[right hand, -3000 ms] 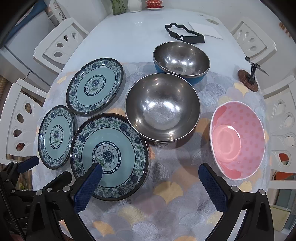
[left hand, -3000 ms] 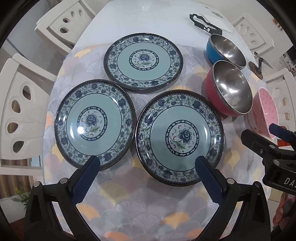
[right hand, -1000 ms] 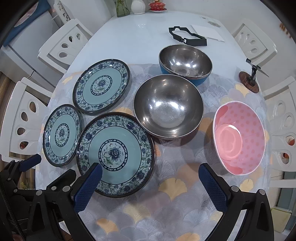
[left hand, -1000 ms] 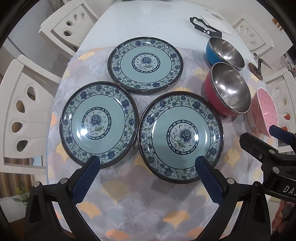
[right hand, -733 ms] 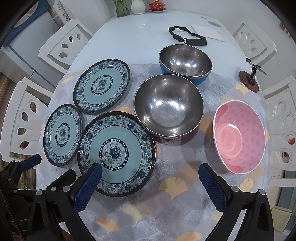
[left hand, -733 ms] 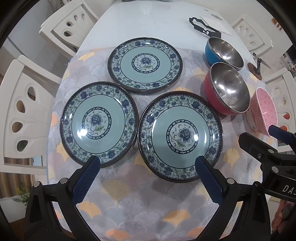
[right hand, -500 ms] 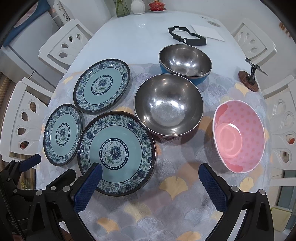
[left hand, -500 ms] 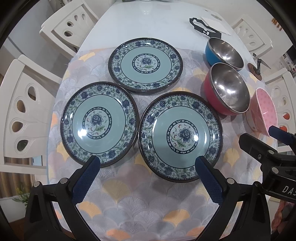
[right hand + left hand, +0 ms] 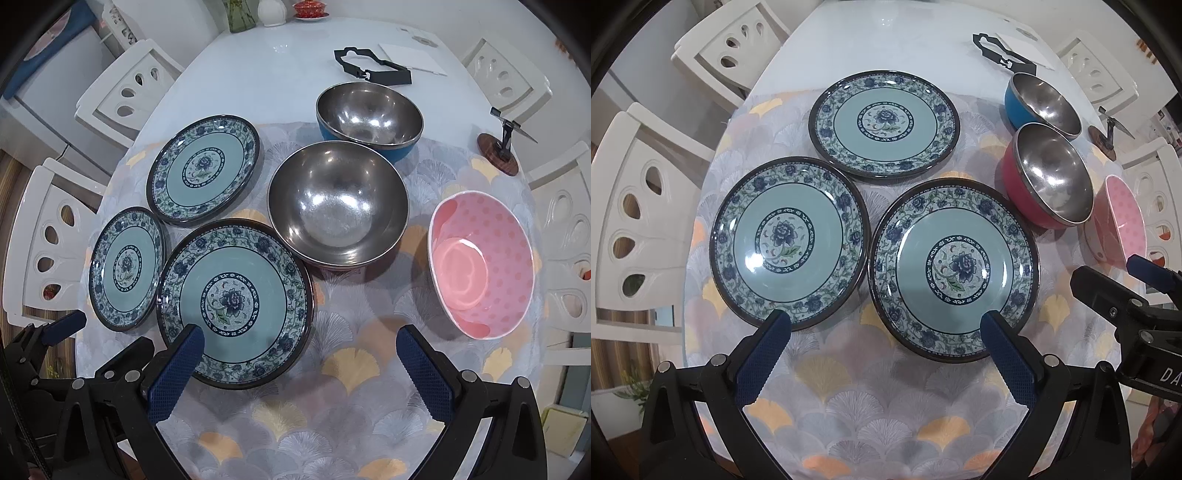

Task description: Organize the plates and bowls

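Over the last few seconds I have only eased both tools back a little; my left tool and right tool hang wide open and empty above the table. Nothing is sorted yet: three plates lie at my 11 o'clock, three bowls at 1 o'clock.

Bare cloth lies near; plates and bowls crowd beyond.

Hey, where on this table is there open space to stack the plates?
Bare cloth lies along the near edge of the tablecloth, in front of the near plate and pink bowl. The white tabletop beyond the blue bowl is open too. The three plates sit crowded together.
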The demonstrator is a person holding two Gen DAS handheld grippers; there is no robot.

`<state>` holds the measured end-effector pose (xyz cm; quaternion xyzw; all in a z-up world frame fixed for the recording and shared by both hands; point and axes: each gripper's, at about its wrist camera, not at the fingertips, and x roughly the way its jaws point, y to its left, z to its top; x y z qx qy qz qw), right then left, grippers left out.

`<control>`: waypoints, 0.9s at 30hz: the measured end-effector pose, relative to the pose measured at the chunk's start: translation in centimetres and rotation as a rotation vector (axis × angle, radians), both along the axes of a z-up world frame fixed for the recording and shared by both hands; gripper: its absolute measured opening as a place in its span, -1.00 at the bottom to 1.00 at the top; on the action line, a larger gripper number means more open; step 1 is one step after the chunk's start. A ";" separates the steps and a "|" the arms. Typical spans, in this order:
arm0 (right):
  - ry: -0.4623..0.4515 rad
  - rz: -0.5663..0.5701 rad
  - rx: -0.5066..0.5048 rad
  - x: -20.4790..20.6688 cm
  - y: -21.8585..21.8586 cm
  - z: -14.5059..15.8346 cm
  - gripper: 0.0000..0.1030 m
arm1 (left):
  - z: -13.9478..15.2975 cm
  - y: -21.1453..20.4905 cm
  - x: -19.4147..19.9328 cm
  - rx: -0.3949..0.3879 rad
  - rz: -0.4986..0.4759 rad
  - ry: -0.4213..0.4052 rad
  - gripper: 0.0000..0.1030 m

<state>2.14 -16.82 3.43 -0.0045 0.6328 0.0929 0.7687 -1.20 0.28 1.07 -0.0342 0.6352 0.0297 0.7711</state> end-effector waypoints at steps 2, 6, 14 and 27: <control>0.009 -0.003 0.010 0.0 0.0 -0.3 1.00 | -0.3 0.0 0.0 -0.001 0.003 0.003 0.99; 0.037 0.005 0.027 0.0 0.5 -1.2 1.00 | -1.0 0.1 -0.2 -0.005 0.010 0.018 0.99; 0.066 0.024 0.031 0.3 1.1 -2.7 1.00 | -2.4 0.3 -0.7 -0.009 0.039 0.037 0.98; 0.118 0.000 0.025 1.0 0.3 -8.2 1.00 | -6.3 -1.0 -3.0 -0.018 0.121 0.049 0.98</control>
